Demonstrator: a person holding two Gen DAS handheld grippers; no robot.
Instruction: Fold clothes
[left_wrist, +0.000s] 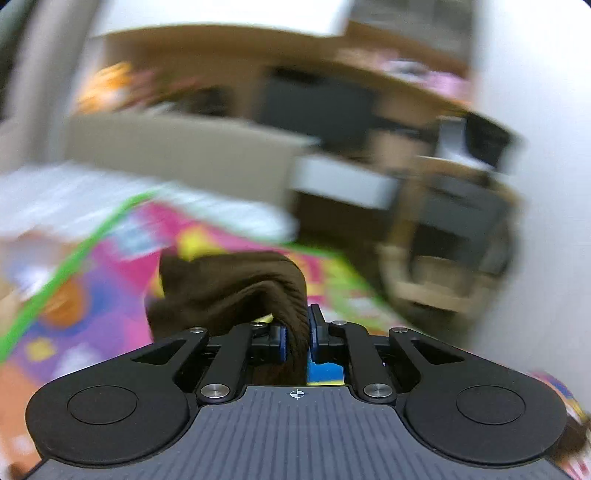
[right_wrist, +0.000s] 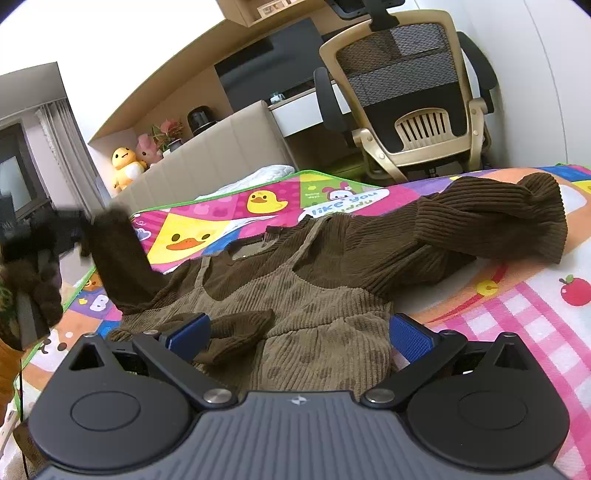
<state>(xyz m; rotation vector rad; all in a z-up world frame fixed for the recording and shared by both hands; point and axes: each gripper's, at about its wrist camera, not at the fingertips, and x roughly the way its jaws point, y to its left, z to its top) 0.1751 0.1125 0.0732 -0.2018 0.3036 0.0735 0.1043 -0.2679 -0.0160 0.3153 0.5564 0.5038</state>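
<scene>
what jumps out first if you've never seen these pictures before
The brown ribbed sleeve pinched between the fingers of the left gripper grabs the eye, sharp against a blurred room. In the right wrist view, a brown corduroy outfit lies spread on a loud cartoon play mat with ducks and an apple, just beyond the open right gripper. Behind the mat stands a beige mesh office chair.

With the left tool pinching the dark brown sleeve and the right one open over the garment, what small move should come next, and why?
Probably carry the sleeve in the left tool across onto the tan bodice and lay it flat. The sleeve is already clamped and lifted, while the other sleeve still sprawls over the colourful mat. The right tool hangs open, gripping nothing.
</scene>
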